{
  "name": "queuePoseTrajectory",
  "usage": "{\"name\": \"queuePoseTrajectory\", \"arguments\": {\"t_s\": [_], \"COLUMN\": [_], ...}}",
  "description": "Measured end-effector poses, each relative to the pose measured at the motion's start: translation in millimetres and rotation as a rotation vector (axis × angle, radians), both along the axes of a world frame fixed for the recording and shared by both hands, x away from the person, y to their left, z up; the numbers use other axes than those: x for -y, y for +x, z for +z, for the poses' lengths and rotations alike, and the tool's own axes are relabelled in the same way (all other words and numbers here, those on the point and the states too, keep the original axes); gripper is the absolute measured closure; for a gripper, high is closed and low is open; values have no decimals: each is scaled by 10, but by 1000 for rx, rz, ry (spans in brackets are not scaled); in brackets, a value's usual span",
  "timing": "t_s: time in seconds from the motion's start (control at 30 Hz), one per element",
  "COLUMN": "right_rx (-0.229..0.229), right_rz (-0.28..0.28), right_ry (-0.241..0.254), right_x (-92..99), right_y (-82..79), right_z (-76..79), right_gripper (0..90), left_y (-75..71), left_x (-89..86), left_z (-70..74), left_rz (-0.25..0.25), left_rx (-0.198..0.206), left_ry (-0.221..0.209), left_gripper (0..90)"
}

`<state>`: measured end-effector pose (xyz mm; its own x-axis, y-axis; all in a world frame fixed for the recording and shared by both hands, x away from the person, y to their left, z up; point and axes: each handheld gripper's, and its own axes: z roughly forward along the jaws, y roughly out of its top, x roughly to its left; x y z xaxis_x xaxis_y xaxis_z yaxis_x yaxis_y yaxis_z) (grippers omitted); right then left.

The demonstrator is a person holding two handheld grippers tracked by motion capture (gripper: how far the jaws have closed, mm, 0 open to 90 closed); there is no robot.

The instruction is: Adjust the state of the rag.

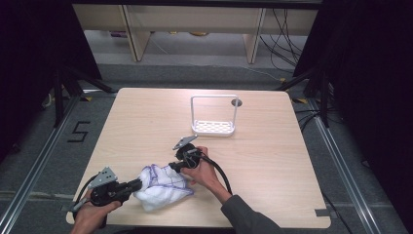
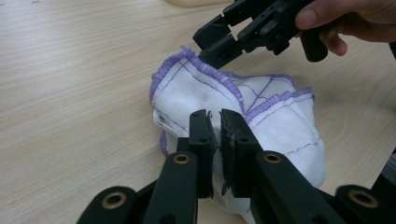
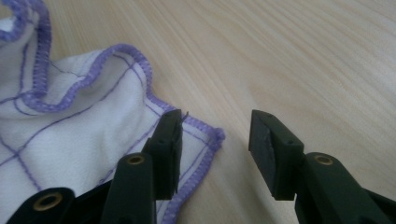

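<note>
A white cloth (image 1: 163,187) with purple stitched edges lies bunched near the table's front edge, between my two grippers. My left gripper (image 1: 141,184) comes in from the left and is shut on the near fold of the cloth (image 2: 280,126), its jaws (image 2: 217,116) pressed almost together. My right gripper (image 1: 171,166) reaches the cloth's far side from the right and also appears in the left gripper view (image 2: 219,42). Its jaws (image 3: 215,126) stand open. A hemmed corner of the cloth (image 3: 70,130) lies under the left jaw and pokes into the gap, with bare wood under the other jaw.
A white rack (image 1: 214,127) with a perforated base and a tall wire frame stands at the back centre of the light wooden table (image 1: 272,161). A small dark disc (image 1: 236,102) lies just behind it. Dark curtains and floor cables surround the table.
</note>
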<state>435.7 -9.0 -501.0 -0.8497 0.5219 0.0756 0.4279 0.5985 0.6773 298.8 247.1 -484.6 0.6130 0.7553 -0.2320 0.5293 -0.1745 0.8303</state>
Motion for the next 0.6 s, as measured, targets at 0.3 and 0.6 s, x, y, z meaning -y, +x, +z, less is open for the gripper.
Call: {"name": "queuePoseTrajectory", "arguments": {"t_s": [0.3, 0.6], "right_rx": [-31, 68], "right_rz": [-17, 4], "right_ry": [7, 63], "right_x": [-77, 130], "right_y": [5, -99], "right_z": [-91, 149], "right_gripper": [755, 892], "left_y": [-6, -41], "left_x": [-6, 46], "left_z": [13, 118], "left_rz": [-2, 5], "left_rx": [5, 61], "left_ry": [20, 1], "left_gripper": [830, 847]}}
